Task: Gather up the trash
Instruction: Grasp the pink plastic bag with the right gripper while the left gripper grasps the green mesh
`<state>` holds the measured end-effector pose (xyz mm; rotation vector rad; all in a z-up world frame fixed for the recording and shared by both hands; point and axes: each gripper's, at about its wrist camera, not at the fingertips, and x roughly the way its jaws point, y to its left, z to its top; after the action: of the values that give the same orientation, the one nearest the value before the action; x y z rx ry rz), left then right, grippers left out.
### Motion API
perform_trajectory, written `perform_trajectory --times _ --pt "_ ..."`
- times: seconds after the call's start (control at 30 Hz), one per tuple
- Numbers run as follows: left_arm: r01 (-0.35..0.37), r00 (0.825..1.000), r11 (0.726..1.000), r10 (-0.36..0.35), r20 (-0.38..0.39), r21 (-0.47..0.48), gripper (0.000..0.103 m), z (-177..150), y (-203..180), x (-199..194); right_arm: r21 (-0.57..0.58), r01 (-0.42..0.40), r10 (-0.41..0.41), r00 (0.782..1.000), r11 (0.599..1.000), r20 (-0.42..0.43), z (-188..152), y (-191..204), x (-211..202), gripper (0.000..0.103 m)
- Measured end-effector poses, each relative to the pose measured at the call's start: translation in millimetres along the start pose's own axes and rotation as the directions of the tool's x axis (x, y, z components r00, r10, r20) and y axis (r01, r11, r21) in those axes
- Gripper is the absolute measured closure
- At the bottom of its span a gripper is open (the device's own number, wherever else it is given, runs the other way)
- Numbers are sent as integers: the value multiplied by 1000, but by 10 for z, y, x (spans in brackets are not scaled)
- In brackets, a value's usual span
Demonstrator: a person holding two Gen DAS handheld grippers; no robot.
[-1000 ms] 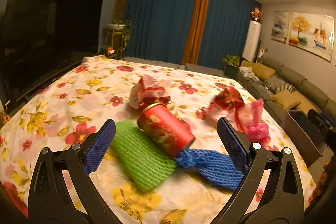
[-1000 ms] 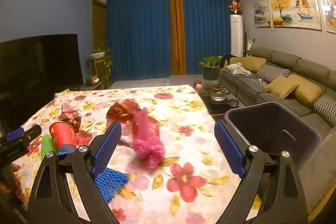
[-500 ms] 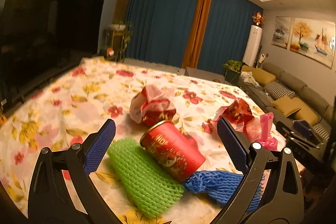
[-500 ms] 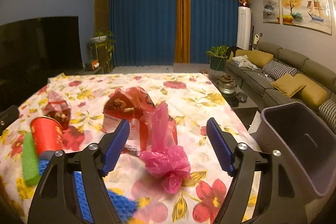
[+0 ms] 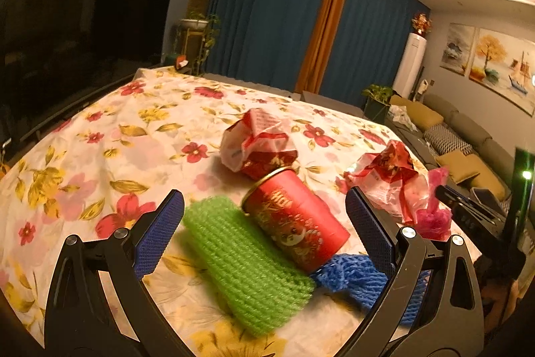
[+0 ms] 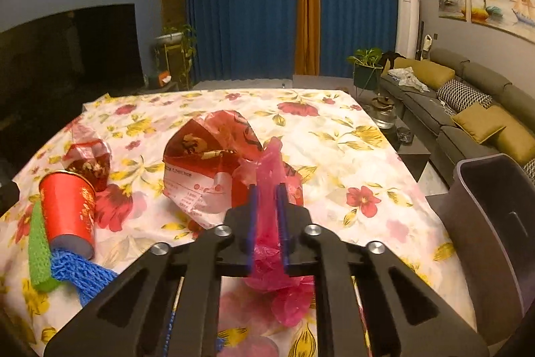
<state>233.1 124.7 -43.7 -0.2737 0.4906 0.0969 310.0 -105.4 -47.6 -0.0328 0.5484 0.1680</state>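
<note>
Now the pink bag point(image 6: 267, 243) sits pinched between the blue pads of the right gripper point(image 6: 267, 199), whose jaws have closed to a narrow slot around the crumpled plastic; a knot of it bulges below the fingers and a tail sticks up above them. It lies on the tablecloth point(image 6: 334, 129), touching the red wrapper point(image 6: 207, 166) just behind it. Farther left a red cup point(image 6: 68, 213) lies tipped on its side, its base resting on a blue net point(image 6: 80, 270) and a green net point(image 6: 38, 253) beside that. Behind the cup is a second crumpled wrapper point(image 6: 88, 159). A grey bin point(image 6: 485, 223) stands off the table's right edge, near the gripper.

Meanwhile the left gripper point(image 5: 264, 213) is spread wide and holds nothing. Between its pads lie the green net point(image 5: 244, 263) and the cup point(image 5: 294, 219), which leans across the net's far side with its gold rim pointing away; the blue net point(image 5: 354, 280) is by the right pad. The second wrapper point(image 5: 259, 146) sits just beyond the cup, the red wrapper point(image 5: 384, 176) and pink bag point(image 5: 433, 213) off to the right. A sofa point(image 6: 474, 102) and blue curtains point(image 6: 240, 9) fill the background.
</note>
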Motion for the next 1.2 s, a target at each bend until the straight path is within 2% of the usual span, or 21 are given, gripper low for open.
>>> perform_trajectory --times 0.07,0.3,0.53,0.6,0.7,0.8,0.83,0.9,0.93,1.0,1.07,1.2 --pt "-11 1000 1000 11 -3 -19 8 8 60 -19 0 -2 2 1000 1000 14 -27 -18 -65 99" --pt "-41 998 998 38 -51 -49 8 0 257 -44 40 -29 26 996 999 89 -15 -100 -394 99" --pt "-65 984 998 64 -168 2 21 -156 237 105 14 -26 24 989 1000 148 11 -21 -563 99" --pt "-59 979 998 64 -195 32 27 -178 182 156 12 -28 26 988 1000 151 15 -14 -573 99" --pt "-73 969 997 73 -234 10 33 -195 247 234 15 -30 28 988 999 152 10 -17 -578 99" --pt "-68 948 998 62 -311 -6 45 -227 297 390 17 -32 29 988 999 151 8 -13 -577 99" --pt "-64 942 998 61 -330 1 46 -242 284 430 15 -33 30 988 999 151 7 -8 -581 99" --pt "-43 940 999 49 -337 26 63 -253 230 441 7 -33 31 988 999 153 1 14 -592 99" --pt "-37 941 999 46 -336 33 67 -259 212 437 4 -32 31 987 999 157 -3 22 -607 99" --pt "-24 948 999 32 -318 29 85 -250 209 395 1 -32 31 986 999 165 -15 22 -640 99" --pt "-12 957 1000 16 -290 17 90 -235 220 334 7 -35 34 985 999 172 -21 11 -672 99" --pt "-5 977 1000 11 -214 27 91 -205 175 166 17 -46 42 984 999 175 -21 -19 -719 99"
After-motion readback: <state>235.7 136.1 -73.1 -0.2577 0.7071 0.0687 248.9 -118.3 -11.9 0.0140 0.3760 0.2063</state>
